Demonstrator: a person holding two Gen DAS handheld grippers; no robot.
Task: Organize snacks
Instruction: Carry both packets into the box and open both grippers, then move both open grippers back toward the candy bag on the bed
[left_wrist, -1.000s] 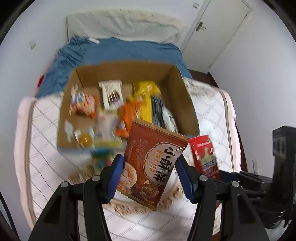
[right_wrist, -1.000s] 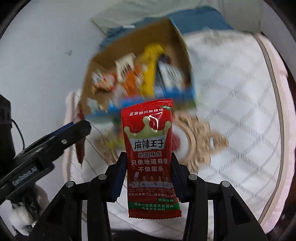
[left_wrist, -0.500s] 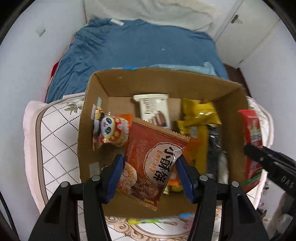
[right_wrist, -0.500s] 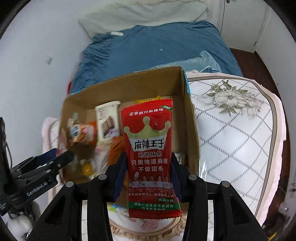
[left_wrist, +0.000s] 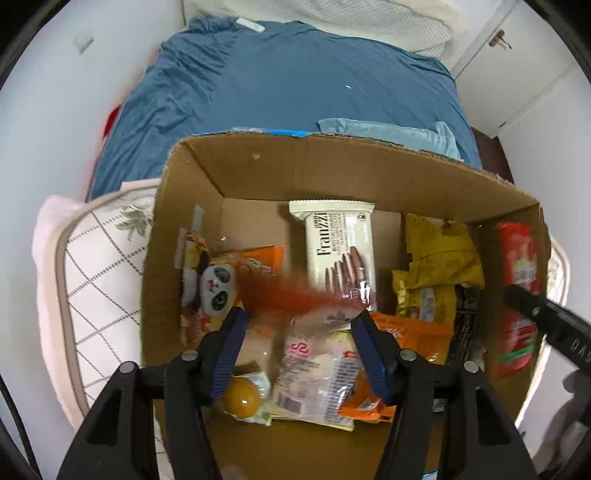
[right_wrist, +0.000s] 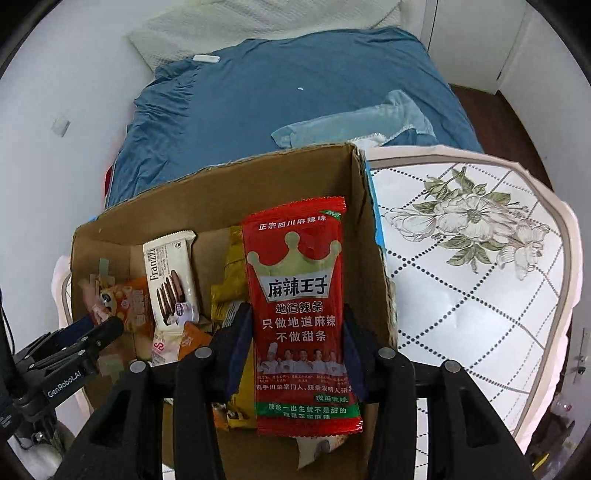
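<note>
My left gripper (left_wrist: 301, 315) hangs over the open cardboard box (left_wrist: 332, 166), pointing down into it. Its jaws are opening, and the brown snack packet (left_wrist: 291, 295) is a blurred orange-red streak at the fingertips, free of the pads. My right gripper (right_wrist: 295, 310) is over the box's (right_wrist: 258, 184) right end. Its jaws are opening too; the red spicy-strip packet (right_wrist: 299, 314) still stands upright between them, with slim gaps at both pads. In the left wrist view, the same red packet (left_wrist: 517, 266) shows by the box's right wall. The left gripper (right_wrist: 92, 332) shows at the lower left of the right wrist view.
In the box lie a cream biscuit pack (left_wrist: 340, 251), a panda packet (left_wrist: 218, 284), yellow packs (left_wrist: 436, 258), an orange pack (left_wrist: 410, 332), a clear packet (left_wrist: 317, 365) and a yellow ball (left_wrist: 242, 397). A blue sheet (left_wrist: 295, 85) lies behind; a quilted floral mat (right_wrist: 461, 277) lies to the right.
Both grippers travelled from above the mat to over the box. The left jaws widened and let the brown packet drop. The right jaws spread off the red packet.
</note>
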